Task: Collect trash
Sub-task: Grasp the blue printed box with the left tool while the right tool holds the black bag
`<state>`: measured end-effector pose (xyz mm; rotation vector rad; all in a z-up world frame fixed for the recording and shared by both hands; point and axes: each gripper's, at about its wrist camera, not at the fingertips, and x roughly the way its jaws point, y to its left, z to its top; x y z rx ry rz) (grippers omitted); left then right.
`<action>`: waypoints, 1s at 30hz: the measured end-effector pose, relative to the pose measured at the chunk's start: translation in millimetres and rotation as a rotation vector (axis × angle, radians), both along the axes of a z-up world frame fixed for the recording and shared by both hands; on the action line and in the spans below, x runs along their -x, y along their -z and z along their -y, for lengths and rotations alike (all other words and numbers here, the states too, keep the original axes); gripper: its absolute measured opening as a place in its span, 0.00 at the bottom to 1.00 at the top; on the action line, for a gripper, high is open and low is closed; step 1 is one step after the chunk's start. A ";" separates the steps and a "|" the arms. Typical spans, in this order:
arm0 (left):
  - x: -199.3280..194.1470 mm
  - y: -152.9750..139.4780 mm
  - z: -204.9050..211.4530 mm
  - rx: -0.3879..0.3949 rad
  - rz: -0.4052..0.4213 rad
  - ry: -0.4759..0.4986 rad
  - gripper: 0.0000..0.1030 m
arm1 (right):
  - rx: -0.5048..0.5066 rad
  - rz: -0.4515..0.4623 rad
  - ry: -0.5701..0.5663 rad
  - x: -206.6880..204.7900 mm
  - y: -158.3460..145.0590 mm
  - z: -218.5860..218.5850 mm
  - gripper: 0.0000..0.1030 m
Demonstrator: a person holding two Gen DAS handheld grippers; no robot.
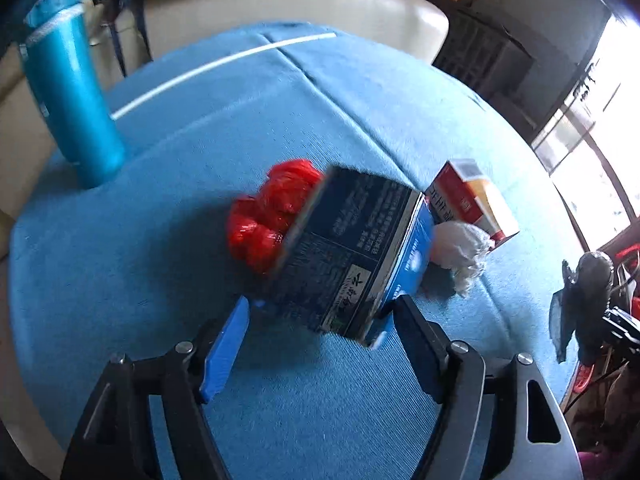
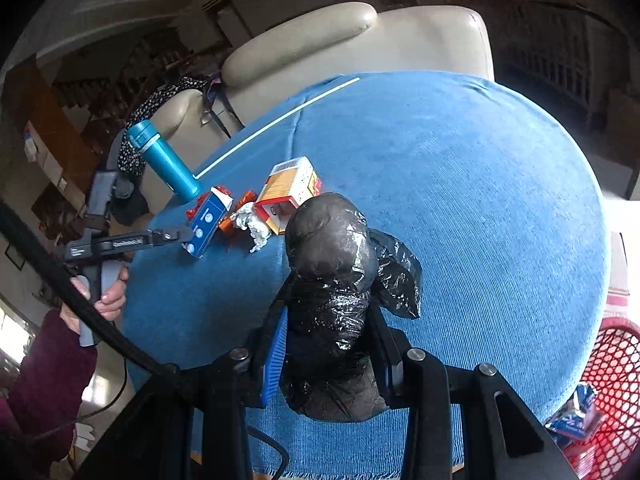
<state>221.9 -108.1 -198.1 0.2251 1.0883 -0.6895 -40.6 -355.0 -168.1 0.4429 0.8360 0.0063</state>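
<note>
The left gripper (image 1: 316,320), jaws spread, straddles the dark blue cardboard box (image 1: 352,252) (long axis pointing away); the right gripper (image 2: 328,344) pinches a black plastic bag (image 2: 332,280).

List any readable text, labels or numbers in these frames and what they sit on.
None can be quoted with confidence.
Dark blue box: white print and a pale label with brush-style characters, too blurred to read.
Red and yellow box: large characters on the side, seen at an angle, not legible.
Left gripper: small white lettering on its arm, too small to read.
Blue bottle, black bag: no text visible.
</note>
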 end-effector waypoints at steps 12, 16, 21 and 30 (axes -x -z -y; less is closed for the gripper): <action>34.7 -2.9 28.0 0.018 0.106 0.084 0.75 | -0.006 -0.001 0.003 -3.2 2.5 -0.5 0.39; 40.9 -2.3 38.8 0.005 0.109 0.092 0.74 | -0.014 0.001 0.008 -1.8 2.3 1.0 0.39; 31.6 1.4 45.4 -0.008 0.043 0.061 0.75 | -0.014 0.013 0.013 4.6 -0.5 4.3 0.39; 6.9 1.4 49.4 0.095 -0.049 -0.051 0.75 | -0.031 0.018 0.034 8.3 1.3 10.7 0.39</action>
